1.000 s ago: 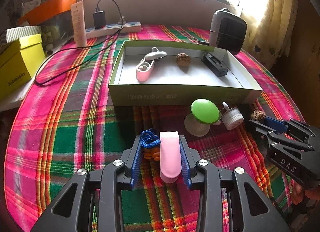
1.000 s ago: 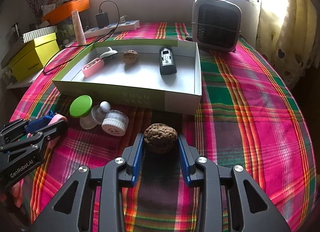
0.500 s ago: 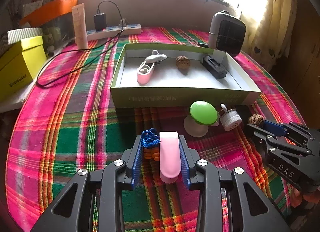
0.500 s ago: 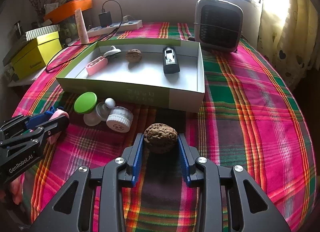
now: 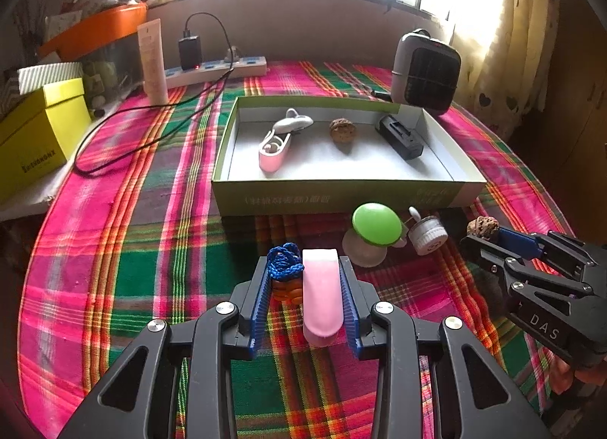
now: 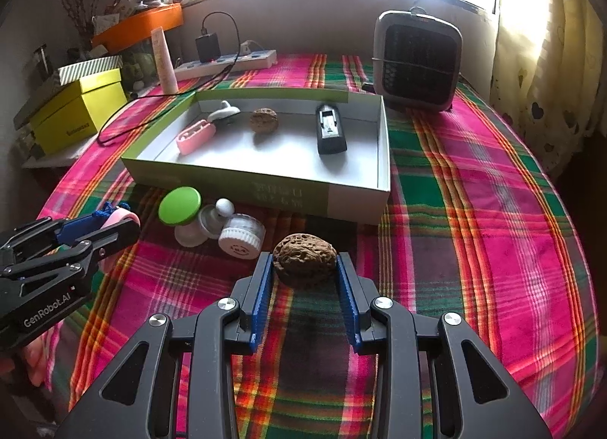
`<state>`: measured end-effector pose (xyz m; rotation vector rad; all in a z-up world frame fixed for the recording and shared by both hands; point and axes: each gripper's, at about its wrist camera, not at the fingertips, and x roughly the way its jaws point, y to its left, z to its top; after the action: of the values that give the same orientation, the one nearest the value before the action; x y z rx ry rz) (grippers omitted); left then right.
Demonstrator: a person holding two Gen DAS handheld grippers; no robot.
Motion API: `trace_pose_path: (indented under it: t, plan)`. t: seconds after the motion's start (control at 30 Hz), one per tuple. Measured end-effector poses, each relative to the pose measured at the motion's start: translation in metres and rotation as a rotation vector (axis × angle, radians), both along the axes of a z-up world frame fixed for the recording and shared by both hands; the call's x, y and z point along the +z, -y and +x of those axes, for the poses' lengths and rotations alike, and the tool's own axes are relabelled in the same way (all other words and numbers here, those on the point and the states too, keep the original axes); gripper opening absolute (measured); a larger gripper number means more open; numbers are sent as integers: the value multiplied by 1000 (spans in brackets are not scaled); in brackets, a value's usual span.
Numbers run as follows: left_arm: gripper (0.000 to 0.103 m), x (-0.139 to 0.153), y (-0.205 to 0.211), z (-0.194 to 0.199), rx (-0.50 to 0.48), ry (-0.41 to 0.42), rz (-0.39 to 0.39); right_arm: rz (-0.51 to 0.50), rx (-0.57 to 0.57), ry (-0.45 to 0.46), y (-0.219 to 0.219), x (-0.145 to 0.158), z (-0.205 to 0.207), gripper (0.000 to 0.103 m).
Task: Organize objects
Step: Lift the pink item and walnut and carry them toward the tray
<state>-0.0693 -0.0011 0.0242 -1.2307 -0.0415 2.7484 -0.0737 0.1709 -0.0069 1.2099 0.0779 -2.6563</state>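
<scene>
My left gripper (image 5: 305, 268) is shut on a pink oblong item (image 5: 321, 297) with a blue cord and orange beads (image 5: 285, 267), held above the plaid cloth in front of the green box (image 5: 341, 194). My right gripper (image 6: 304, 266) is shut on a walnut (image 6: 304, 255), also in front of the box (image 6: 265, 185). The box holds a pink and white device (image 5: 275, 143), a second walnut (image 5: 342, 129) and a black device (image 5: 400, 137). Each gripper shows in the other's view: the right gripper (image 5: 481, 234) at the right, the left gripper (image 6: 125, 221) at the left.
A green-lidded jar (image 5: 373, 228) and a small white jar (image 5: 426, 234) lie on the cloth before the box. A fan heater (image 5: 425, 71) stands behind the box. A power strip (image 5: 216, 67) with cable, a tube (image 5: 151, 60) and a yellow box (image 5: 38, 135) are at the left.
Both grippers have risen and drawn back a little with their objects; the box and jars look farther away. Neither grip has changed.
</scene>
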Motion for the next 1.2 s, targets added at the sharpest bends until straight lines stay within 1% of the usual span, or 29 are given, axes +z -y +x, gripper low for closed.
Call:
trace_pose_path:
  t: [0.3, 0.53, 0.77, 0.97, 1.2]
  plan:
    - [32, 6, -2, 0, -2, -11, 7, -21, 7, -18, 0, 9, 0, 34]
    - [32, 15, -2, -3, -3, -35, 15, -29, 21, -36, 4, 17, -6, 34]
    - [32, 20, 0, -12, 9, -40, 21, -25, 39, -51, 9, 23, -18, 34]
    - [32, 23, 0, -21, 14, -46, 25, -28, 58, -48, 13, 24, -29, 34]
    - [32, 25, 0, -37, 10, -51, 22, -22, 73, -36, 16, 23, -51, 34]
